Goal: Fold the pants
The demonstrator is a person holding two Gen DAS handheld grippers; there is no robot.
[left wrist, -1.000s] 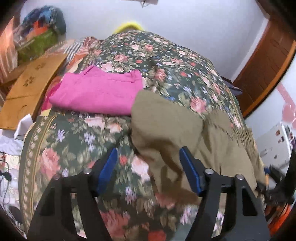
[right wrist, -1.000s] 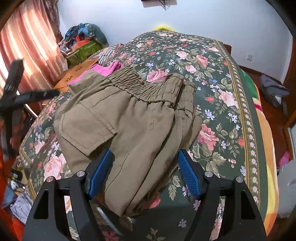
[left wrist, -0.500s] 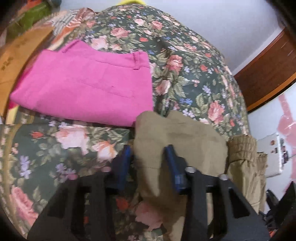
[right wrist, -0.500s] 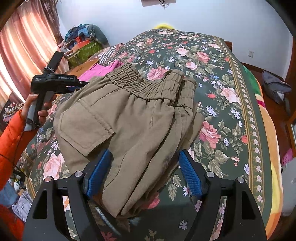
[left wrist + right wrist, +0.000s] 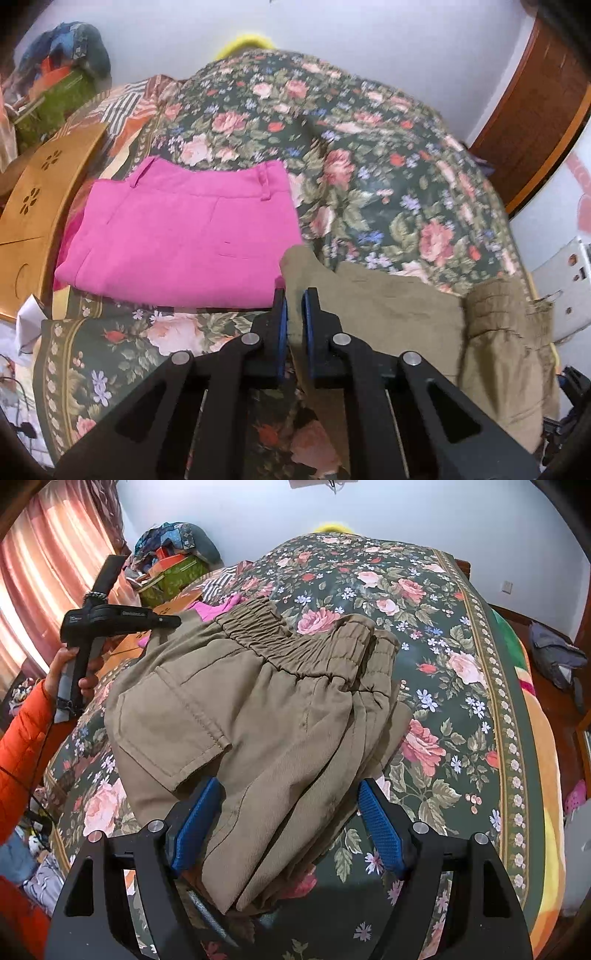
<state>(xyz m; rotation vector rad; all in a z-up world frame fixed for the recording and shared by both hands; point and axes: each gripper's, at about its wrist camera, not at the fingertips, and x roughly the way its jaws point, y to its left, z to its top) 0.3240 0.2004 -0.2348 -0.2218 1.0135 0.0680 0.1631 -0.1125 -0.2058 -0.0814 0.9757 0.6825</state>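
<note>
The near end of the khaki pants runs under the right gripper and gets cut off at the bottom of its view, so no idea how that end lies. They sit folded on the floral bedspread, with the pink pants just beside them at the far corner. Right gripper's jaws stand wide, blue pads either side of the fabric, not pressing. Left gripper has just been closing and is now pinched on a khaki edge. There's white lettering on its body in the right view, too small to read.
</note>
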